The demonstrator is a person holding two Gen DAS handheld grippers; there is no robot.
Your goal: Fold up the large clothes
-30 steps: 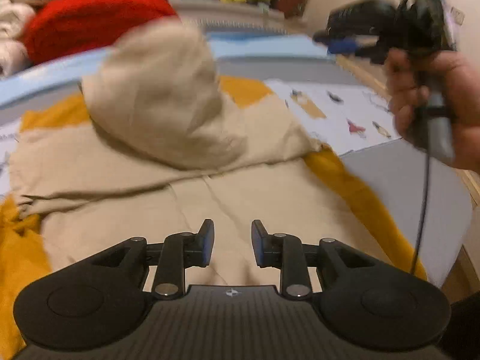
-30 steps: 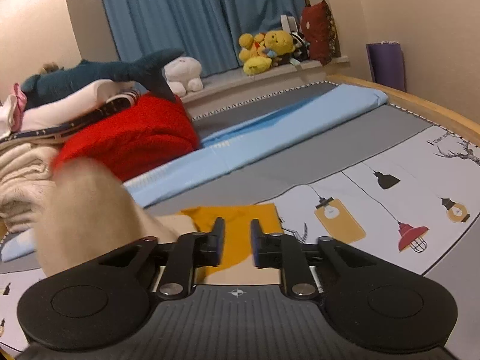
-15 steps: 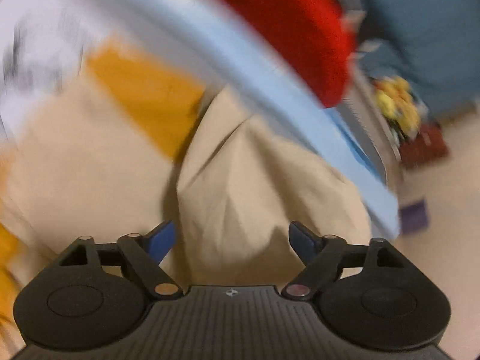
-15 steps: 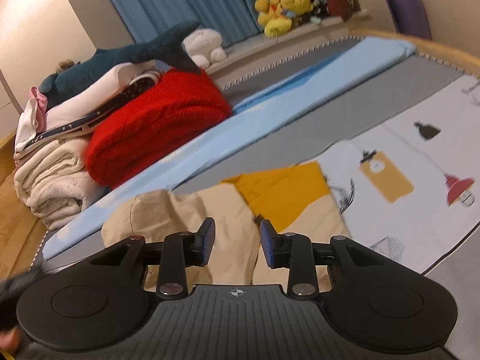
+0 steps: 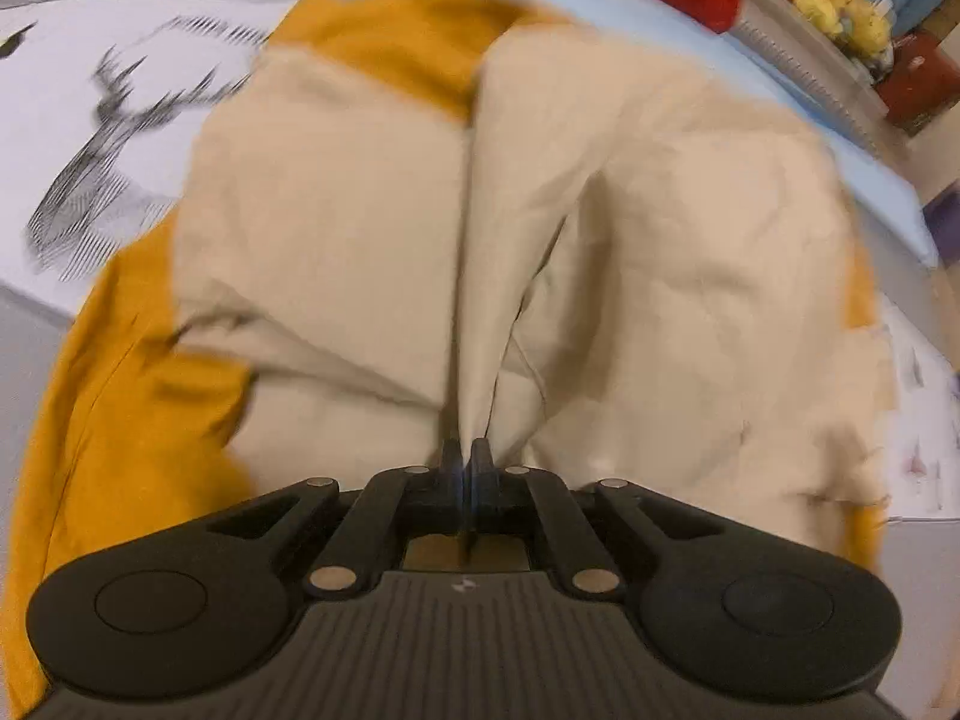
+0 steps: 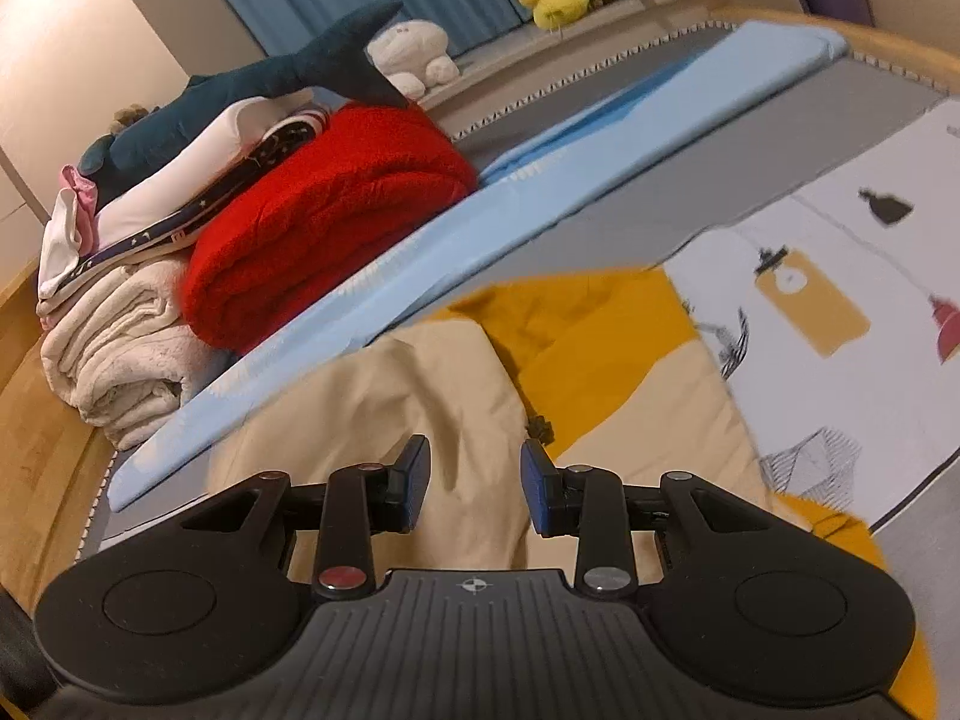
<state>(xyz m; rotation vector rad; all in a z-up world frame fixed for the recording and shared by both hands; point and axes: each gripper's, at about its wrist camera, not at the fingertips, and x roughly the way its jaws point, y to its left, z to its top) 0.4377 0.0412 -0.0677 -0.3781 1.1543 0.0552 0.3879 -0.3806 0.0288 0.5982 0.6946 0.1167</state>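
Observation:
A beige and mustard-yellow garment (image 5: pixel 660 276) lies spread on the bed. My left gripper (image 5: pixel 465 456) is shut on a raised fold of its beige cloth, which runs up from the pinch as a taut ridge. The yellow sleeve (image 5: pixel 138 408) lies to the left. In the right wrist view the same garment (image 6: pixel 408 396) lies below my right gripper (image 6: pixel 474 474), which hovers over the beige part, its jaws apart with nothing between the blue pads.
A light blue folded sheet (image 6: pixel 540 204) runs along the far side of the garment. Behind it sit a red blanket (image 6: pixel 324 222), stacked towels (image 6: pixel 120 360) and a plush shark (image 6: pixel 240 90). The printed bed cover (image 6: pixel 852 252) lies to the right.
My left gripper opened wide, swung down over the beige hood and then shut on a fold of it. The right gripper dipped toward the garment and its jaws widened a little.

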